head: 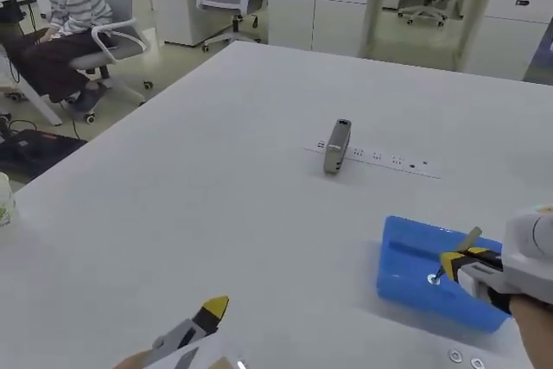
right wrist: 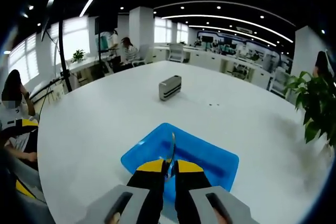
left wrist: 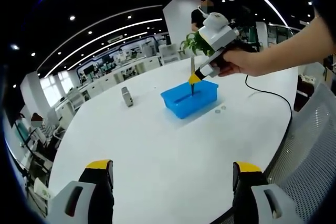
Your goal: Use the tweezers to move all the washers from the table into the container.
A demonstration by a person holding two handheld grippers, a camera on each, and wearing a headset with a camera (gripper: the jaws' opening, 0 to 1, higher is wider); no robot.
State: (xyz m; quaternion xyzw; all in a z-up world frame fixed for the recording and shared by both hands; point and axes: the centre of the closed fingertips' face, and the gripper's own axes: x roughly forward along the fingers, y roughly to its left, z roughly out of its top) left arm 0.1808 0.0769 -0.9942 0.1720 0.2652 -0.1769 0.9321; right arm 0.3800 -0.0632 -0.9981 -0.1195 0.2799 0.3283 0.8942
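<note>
Under R gripper (head: 451, 263), clamped on thin metal tweezers (head: 467, 239), sits blue plastic container (head: 406, 255) to catch small metal washer (head: 432, 279); L gripper (left wrist: 173, 166) gapes idle.

Grey box (head: 337, 146) by table's socket strip (head: 384, 159)

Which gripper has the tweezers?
The right gripper: its jaws are shut on the tweezers, which point down into the blue container. The left gripper is open and holds nothing.
</note>
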